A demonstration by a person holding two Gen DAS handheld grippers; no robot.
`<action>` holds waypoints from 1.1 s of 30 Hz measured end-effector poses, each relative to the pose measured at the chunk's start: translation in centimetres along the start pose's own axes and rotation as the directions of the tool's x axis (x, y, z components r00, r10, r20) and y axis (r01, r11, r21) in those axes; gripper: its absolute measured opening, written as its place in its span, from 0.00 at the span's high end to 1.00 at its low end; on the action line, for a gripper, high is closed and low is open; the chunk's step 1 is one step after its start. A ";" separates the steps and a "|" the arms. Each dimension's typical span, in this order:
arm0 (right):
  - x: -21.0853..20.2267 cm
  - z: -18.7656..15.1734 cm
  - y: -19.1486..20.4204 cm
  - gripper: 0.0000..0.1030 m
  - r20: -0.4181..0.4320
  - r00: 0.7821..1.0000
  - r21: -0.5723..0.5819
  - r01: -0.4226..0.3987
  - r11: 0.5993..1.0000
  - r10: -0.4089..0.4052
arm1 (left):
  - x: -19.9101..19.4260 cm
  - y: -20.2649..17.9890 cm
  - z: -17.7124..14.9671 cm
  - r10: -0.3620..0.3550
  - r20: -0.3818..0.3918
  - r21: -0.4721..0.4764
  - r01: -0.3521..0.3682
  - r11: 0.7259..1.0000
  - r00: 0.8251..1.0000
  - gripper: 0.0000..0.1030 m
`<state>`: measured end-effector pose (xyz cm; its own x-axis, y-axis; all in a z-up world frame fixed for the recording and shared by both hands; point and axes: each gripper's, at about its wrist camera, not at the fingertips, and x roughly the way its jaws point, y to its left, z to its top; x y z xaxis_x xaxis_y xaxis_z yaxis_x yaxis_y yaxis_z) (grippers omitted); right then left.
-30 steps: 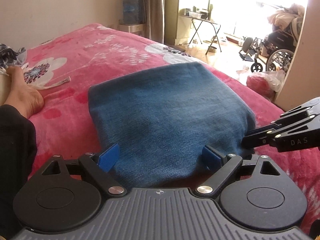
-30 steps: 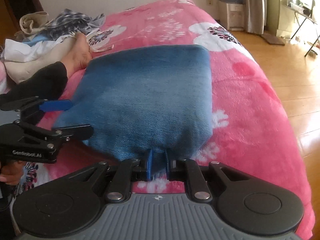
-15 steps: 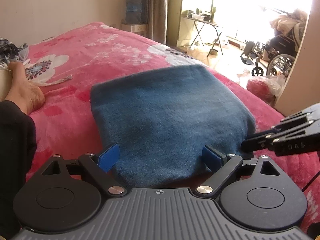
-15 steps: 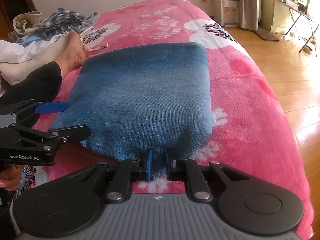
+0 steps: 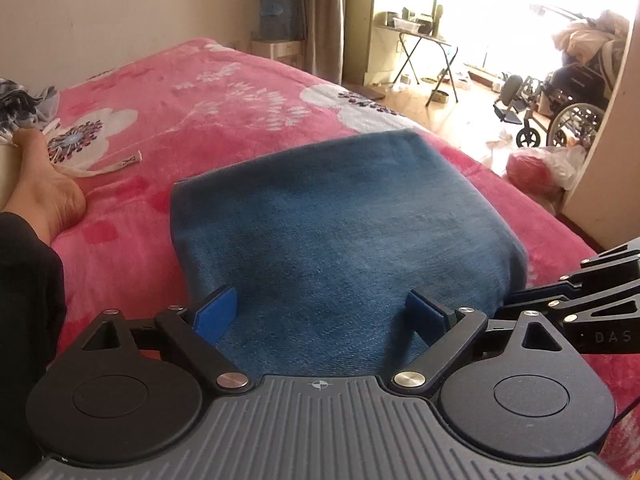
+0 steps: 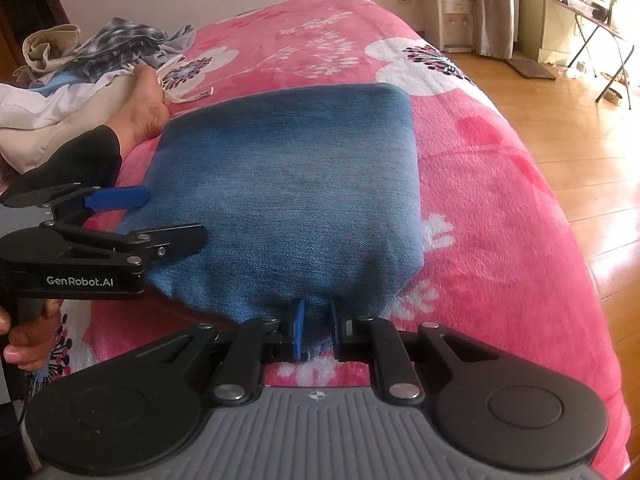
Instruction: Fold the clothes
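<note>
The folded blue denim garment lies on the pink flowered bed, near the side that faces the wooden floor. The right gripper is clamped on a small bunch of cloth at the near edge of the garment. The left gripper hangs over the same near edge with its blue pads wide apart and nothing between them.

Several things could go wrong from here. The right gripper holds only a narrow pinch of thick denim, so if the person pulls or lifts quickly, the cloth may slip out, or only the top layer may come up and the fold below may open. Because one side is held and the other is free, a lift now would probably tilt the bundle and spoil its square shape. The two grippers are also close together at this edge and could knock each other. The person's bare foot rests just beside the far left corner of the garment, so the cloth could catch on it when moved.

About containers, I see none near the garment. A loose pile of unfolded clothes lies on the bed beyond the foot.
</note>
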<state>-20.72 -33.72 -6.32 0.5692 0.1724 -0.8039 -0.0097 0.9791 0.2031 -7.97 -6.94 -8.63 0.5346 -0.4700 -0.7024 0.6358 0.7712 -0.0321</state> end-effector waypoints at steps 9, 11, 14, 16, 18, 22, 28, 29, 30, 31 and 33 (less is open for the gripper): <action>0.0 0.0 -0.1 0.85 0.004 1.000 0.006 -0.004 1.000 0.004 | 0.0 0.0 0.1 0.003 -0.017 -0.011 -0.003 1.000 1.000 0.09; 0.0 0.0 0.0 0.85 0.005 1.000 0.007 -0.004 1.000 0.003 | 0.0 -0.1 0.1 0.004 -0.018 -0.011 -0.004 1.000 1.000 0.09; 0.0 -0.1 0.0 0.85 0.006 1.000 0.008 -0.004 1.000 0.004 | 0.0 -0.2 0.1 0.006 -0.020 -0.011 -0.006 1.000 1.000 0.09; 0.0 -0.1 0.0 0.85 0.007 1.000 0.008 -0.005 1.000 0.005 | 0.0 -0.2 0.1 0.006 -0.021 -0.011 -0.007 1.000 1.000 0.08; 0.0 -0.1 -0.1 0.85 0.007 1.000 0.008 -0.005 1.000 0.005 | 0.0 -0.2 0.2 0.008 -0.022 -0.012 -0.008 1.000 1.000 0.08; 0.0 -0.1 -0.1 0.85 0.007 1.000 0.009 -0.006 1.000 0.006 | 0.0 -0.2 0.2 0.009 -0.023 -0.013 -0.010 1.000 1.000 0.08; 0.0 0.0 -0.1 0.85 0.007 1.000 0.011 -0.006 1.000 0.006 | 0.0 -0.2 0.2 0.011 -0.025 -0.014 -0.011 1.000 1.000 0.08; 0.0 0.0 -0.1 0.85 0.007 1.000 0.011 -0.006 1.000 0.006 | 0.0 -0.2 0.2 0.011 -0.025 -0.015 -0.011 1.000 1.000 0.08; 0.0 0.0 -0.1 0.85 0.007 1.000 0.011 -0.006 1.000 0.006 | 0.1 -0.2 0.2 0.011 -0.025 -0.015 -0.011 1.000 1.000 0.08; 0.0 0.0 -0.1 0.85 0.007 1.000 0.011 -0.006 1.000 0.006 | 0.1 -0.2 0.2 0.011 -0.025 -0.015 -0.011 1.000 1.000 0.08; 0.0 0.0 -0.1 0.85 0.006 1.000 0.011 -0.006 1.000 0.006 | 0.1 -0.2 0.2 0.011 -0.025 -0.015 -0.011 1.000 1.000 0.08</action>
<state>-20.73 -33.83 -6.34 0.5743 0.1775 -0.7992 -0.0039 0.9768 0.2141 -7.99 -7.20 -8.55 0.5273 -0.4508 -0.7202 0.6212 0.7828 -0.0351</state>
